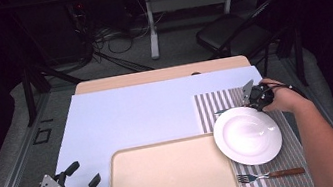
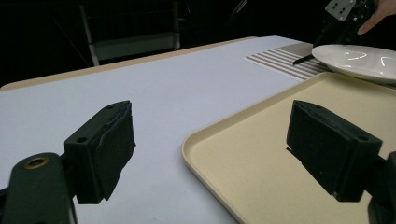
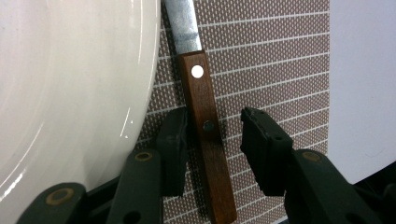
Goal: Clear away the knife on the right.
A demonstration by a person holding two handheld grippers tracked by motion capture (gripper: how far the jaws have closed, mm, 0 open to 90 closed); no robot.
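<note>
Knife (image 3: 205, 135) lies flat on the striped mat (image 3: 275, 60), at the plate's (image 1: 247, 135) twelve o'clock edge, just beside the rim. Right gripper (image 3: 214, 140) has its jaws on both sides of the brown wood handle; one pad touches, the other has a gap. I think it should squeeze the middle, then lift straight up. Blade is shiny metal. Left gripper (image 1: 82, 175) waits wide open, holding nothing.
</note>
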